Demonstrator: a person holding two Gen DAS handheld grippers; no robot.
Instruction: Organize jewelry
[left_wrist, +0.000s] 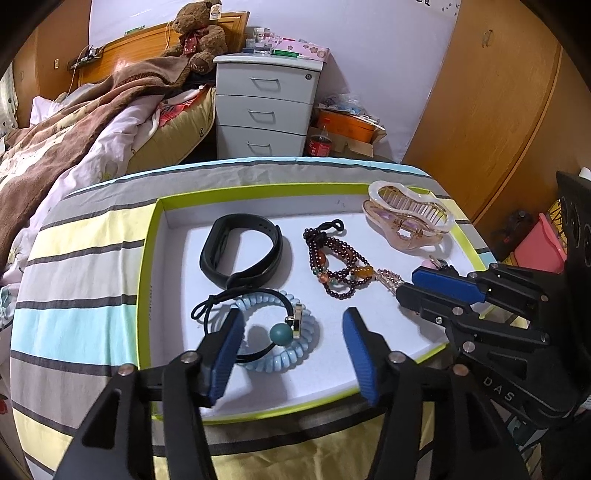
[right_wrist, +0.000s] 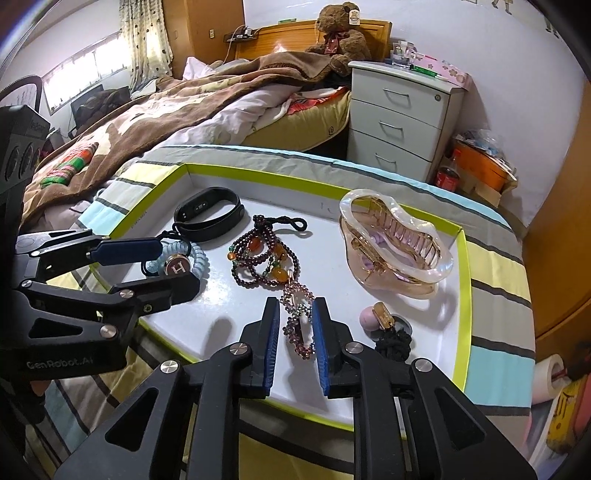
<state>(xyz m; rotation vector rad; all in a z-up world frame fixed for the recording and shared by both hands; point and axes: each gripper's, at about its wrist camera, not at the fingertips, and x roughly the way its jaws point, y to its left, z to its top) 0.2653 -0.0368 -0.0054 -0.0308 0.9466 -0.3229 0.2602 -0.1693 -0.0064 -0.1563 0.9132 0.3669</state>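
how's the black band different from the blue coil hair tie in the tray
The black band is a smooth, flat strap, resting on its edge; the blue coil hair tie is a ridged spiral lying flat. The band lies alone; the tie has a cord with a teal bead across it. Both form closed loops inside the tray.

Striped cloth (left_wrist: 85, 295) in grey, yellow and pale blue covers the work surface. Behind it, unmade bed with brown blanket (right_wrist: 177, 110) and wooden headboard (right_wrist: 291, 37). Teddy bear (left_wrist: 199, 33) sits against the headboard. White three-drawer cabinet (left_wrist: 266, 107) beside the bed, small clutter on top. Red cola bottle (left_wrist: 320, 144) and orange box (left_wrist: 347, 123) on the floor beside it. Wooden wardrobe doors (left_wrist: 491, 103) at right.
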